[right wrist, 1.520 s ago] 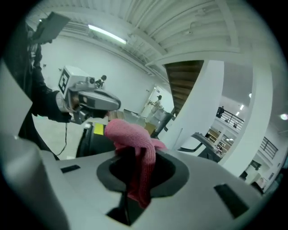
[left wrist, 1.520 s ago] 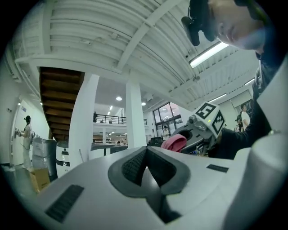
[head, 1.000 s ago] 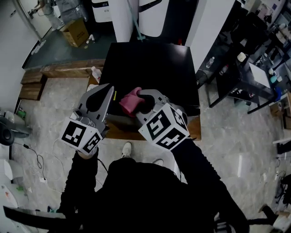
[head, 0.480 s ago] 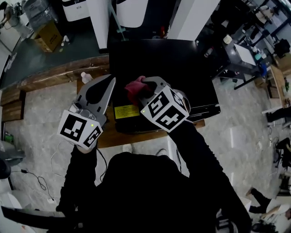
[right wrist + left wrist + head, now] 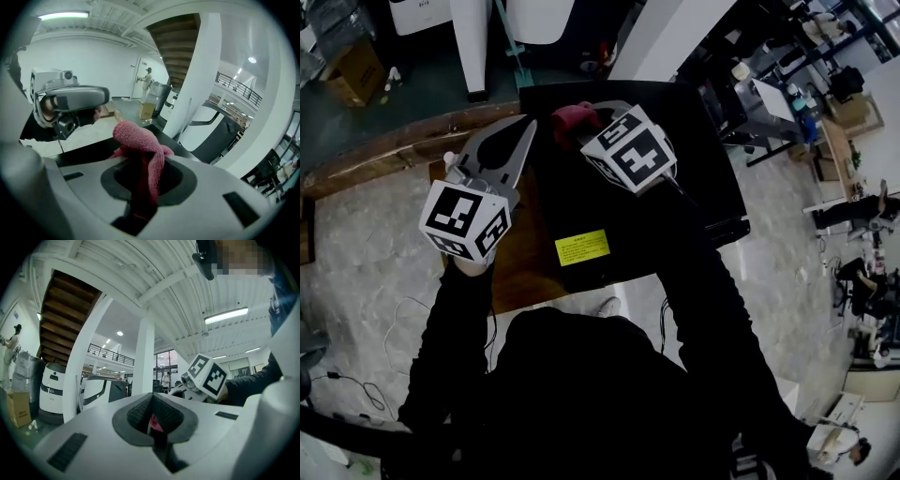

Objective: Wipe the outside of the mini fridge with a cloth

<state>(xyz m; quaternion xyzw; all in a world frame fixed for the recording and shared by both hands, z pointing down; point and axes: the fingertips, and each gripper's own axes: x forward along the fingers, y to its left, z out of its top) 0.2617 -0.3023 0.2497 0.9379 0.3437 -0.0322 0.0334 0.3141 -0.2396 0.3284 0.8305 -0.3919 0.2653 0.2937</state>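
Note:
The mini fridge [image 5: 675, 187] is a black box seen from above, with a yellow label [image 5: 582, 247] near its front edge. My right gripper [image 5: 584, 120] is shut on a pink cloth [image 5: 572, 116] and holds it over the far left part of the fridge top. The cloth [image 5: 140, 140] bulges out past the jaws, with the black top [image 5: 89, 147] just beneath. My left gripper [image 5: 528, 123] hovers by the fridge's left edge, shut and holding nothing. In the left gripper view its jaws [image 5: 152, 397] meet, and the right gripper's marker cube [image 5: 206, 376] shows beyond.
The fridge stands on a low wooden platform [image 5: 394, 145] above a pale stone floor. A cardboard box [image 5: 352, 67] and white pillars [image 5: 469, 42] lie behind. Dark tables with clutter [image 5: 769, 98] stand to the right. A small bottle [image 5: 448, 157] sits left of the fridge.
The right gripper has carried the cloth from the fridge's near edge toward its far left part. The left gripper moved forward alongside. The head view shifted, showing more fridge top.

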